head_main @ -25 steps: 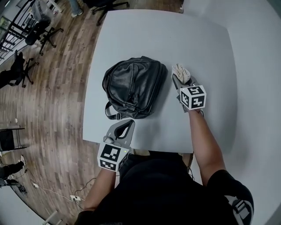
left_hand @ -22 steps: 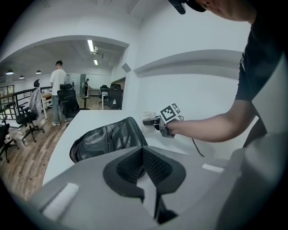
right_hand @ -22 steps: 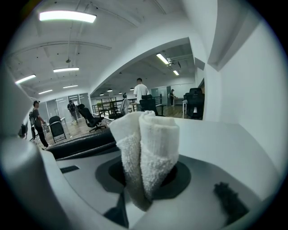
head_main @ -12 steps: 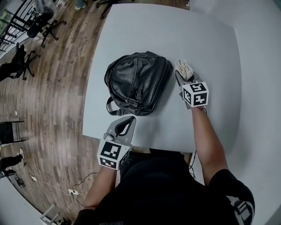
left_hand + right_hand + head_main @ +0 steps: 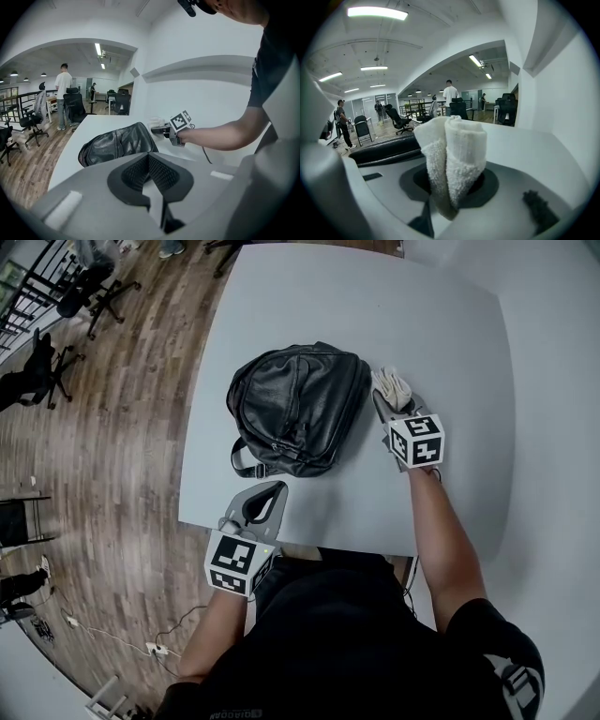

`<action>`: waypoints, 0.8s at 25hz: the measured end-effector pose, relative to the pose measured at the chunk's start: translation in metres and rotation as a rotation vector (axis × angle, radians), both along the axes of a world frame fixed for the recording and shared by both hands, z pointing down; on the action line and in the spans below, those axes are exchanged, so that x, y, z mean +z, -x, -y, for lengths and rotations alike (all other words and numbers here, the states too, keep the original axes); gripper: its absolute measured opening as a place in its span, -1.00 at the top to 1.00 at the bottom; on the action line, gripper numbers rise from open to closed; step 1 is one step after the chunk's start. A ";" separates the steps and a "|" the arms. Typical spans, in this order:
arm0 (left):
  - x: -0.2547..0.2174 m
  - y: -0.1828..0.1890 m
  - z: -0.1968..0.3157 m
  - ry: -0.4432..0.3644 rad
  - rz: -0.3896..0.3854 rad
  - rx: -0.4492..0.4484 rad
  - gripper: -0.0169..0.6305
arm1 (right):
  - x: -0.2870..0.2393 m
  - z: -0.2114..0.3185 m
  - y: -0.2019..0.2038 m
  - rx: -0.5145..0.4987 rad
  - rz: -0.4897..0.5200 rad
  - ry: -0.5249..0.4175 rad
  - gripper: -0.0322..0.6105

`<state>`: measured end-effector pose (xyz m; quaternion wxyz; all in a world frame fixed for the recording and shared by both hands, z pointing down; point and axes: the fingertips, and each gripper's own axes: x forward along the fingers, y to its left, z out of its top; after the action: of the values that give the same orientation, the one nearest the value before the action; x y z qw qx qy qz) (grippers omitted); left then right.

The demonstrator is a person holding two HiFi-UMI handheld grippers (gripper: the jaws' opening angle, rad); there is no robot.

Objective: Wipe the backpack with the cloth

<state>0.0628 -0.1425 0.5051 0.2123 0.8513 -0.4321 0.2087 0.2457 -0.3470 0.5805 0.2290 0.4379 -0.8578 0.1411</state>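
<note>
A black leather backpack (image 5: 298, 409) lies flat on the white table (image 5: 356, 296); it also shows in the left gripper view (image 5: 117, 145) and as a dark strip in the right gripper view (image 5: 384, 150). Just to the backpack's right, my right gripper (image 5: 382, 401) is shut on a rolled white cloth (image 5: 392, 388), which stands up between its jaws (image 5: 452, 154). My left gripper (image 5: 277, 487) hovers at the table's near edge, just short of the backpack's strap. Its jaws meet with nothing between them (image 5: 149, 155).
The table's near edge (image 5: 309, 545) runs just under my left gripper. Office chairs (image 5: 84, 296) stand on the wooden floor at the left. A white wall (image 5: 553, 381) bounds the right side. A person (image 5: 63, 93) stands far off in the room.
The view has shifted slightly, so the backpack sits a little higher in frame. Both grippers keep nearly the same places beside the backpack, and the cloth stays pinched.
</note>
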 end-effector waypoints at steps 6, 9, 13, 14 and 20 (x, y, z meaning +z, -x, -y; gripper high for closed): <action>-0.002 0.005 -0.008 0.010 -0.026 0.003 0.93 | -0.003 -0.016 0.008 0.002 0.003 -0.003 0.58; -0.004 0.008 -0.012 0.005 -0.026 0.016 0.93 | -0.004 -0.025 0.012 0.003 0.000 -0.003 0.58; -0.008 0.013 -0.017 -0.006 -0.027 0.022 0.93 | -0.007 -0.040 0.015 0.011 -0.002 -0.005 0.58; -0.009 0.014 -0.018 -0.009 -0.030 0.023 0.93 | -0.008 -0.043 0.015 0.013 -0.002 -0.005 0.58; -0.011 0.019 -0.030 -0.009 -0.039 0.046 0.93 | -0.011 -0.063 0.020 0.028 -0.005 -0.006 0.58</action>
<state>0.0434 -0.1127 0.4942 0.2118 0.8659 -0.4090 0.1951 0.2259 -0.2845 0.5694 0.2279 0.4509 -0.8514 0.1407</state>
